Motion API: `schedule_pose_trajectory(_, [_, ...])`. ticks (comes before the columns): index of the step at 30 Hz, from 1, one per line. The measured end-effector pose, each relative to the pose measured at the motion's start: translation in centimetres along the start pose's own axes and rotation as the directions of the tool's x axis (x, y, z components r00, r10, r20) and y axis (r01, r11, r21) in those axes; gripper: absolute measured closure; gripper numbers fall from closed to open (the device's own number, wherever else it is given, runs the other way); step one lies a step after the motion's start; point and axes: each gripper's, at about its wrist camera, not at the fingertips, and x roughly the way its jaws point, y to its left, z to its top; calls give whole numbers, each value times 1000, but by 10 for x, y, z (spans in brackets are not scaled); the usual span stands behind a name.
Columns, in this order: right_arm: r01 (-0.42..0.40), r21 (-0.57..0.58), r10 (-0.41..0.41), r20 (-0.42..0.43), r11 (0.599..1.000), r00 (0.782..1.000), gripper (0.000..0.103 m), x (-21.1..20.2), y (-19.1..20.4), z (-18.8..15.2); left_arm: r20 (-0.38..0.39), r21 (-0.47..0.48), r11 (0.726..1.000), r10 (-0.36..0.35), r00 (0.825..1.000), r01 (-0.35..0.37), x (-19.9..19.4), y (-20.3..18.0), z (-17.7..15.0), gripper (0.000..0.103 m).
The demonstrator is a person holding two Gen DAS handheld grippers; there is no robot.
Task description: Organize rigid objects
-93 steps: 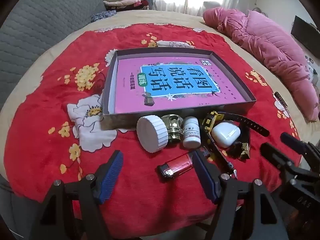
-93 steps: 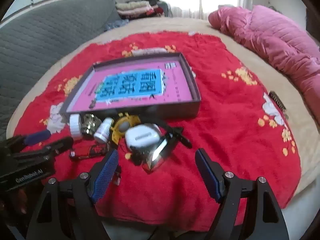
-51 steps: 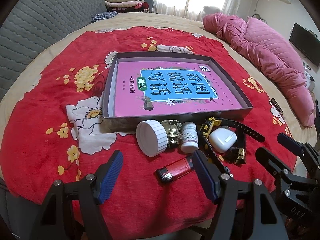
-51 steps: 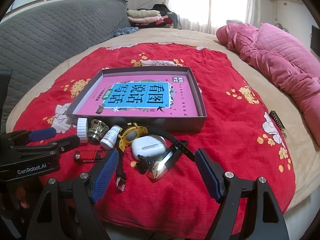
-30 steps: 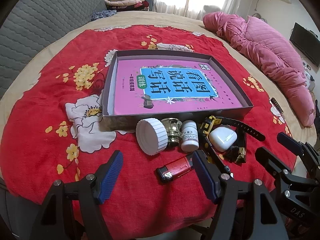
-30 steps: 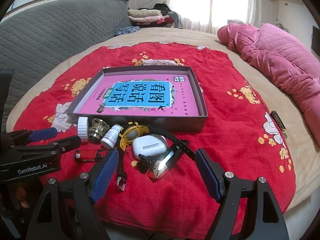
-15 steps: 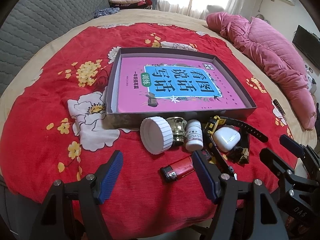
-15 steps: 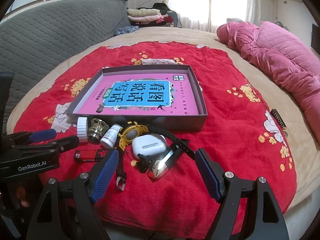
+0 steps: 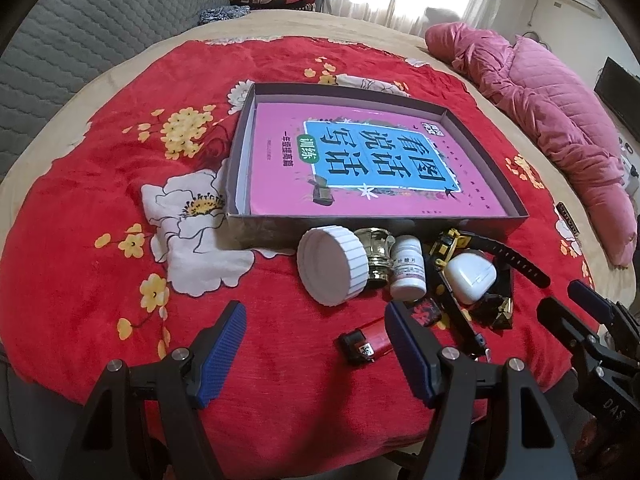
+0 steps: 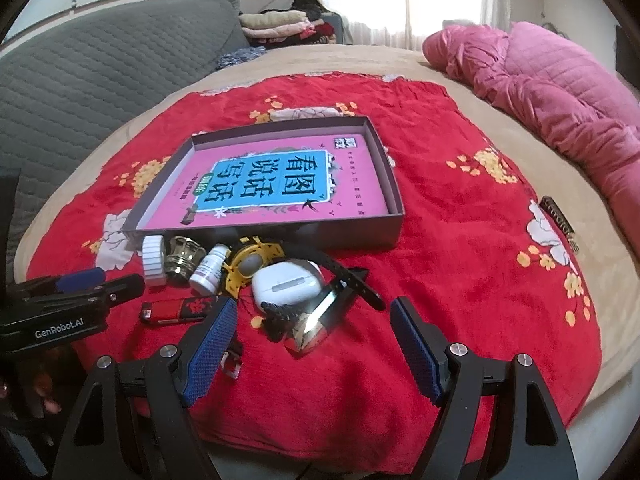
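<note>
your left gripper (image 9: 312, 344) hangs spread wide and empty over the red floral blanket (image 9: 100, 208), its right blue pad (image 9: 408, 354) hiding one end of the red lighter (image 9: 366, 342) at 5 o'clock in the left view. your right gripper (image 10: 312, 344) is likewise parted with nothing between its pads, poised just short of a shiny faceted piece (image 10: 316, 322) and the white earbud case (image 10: 286, 286) at 12 o'clock from its fingertips. beyond the lighter, the rest of the clutter lies in a tight row against the near wall of the grey box (image 9: 400, 230): a white ribbed cap (image 9: 332, 270) on its side, a brass-coloured piece (image 9: 378, 254) touching it, a small white pill bottle (image 9: 407, 270), then a yellow-and-black watch (image 10: 256, 262) whose strap (image 9: 508, 254) runs off toward 3 o'clock. inside the box lies a pink book (image 9: 360, 164) with a blue title panel, flat on the floor of the box. farther back, at 1 o'clock, a pink quilt (image 9: 556, 120) is heaped on the bed; folded clothes (image 10: 280, 24) sit at 12 o'clock.
</note>
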Motion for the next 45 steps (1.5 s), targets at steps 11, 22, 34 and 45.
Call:
schedule_pose_trajectory(11, [18, 40, -16, -70, 999, 997, 23, 16, -10, -5, -7, 13, 1000, -5, 1000, 5, 8, -2, 1, 32])
schedule_pose_trajectory(22, [29, 151, -6, -149, 988, 989, 23, 39, -29, -7, -4, 1, 1000, -3, 1000, 3, 17, 2, 5, 32])
schedule_pose_trajectory(34, [45, 195, -9, -181, 980, 983, 28, 66, -29, -4, 34, 13, 1000, 8, 999, -8, 26, -5, 16, 32])
schedule_pose_trajectory(45, [64, 160, -35, -180, 985, 983, 52, 72, -30, -1, 29, -24, 1000, 16, 999, -15, 32, 4, 17, 32])
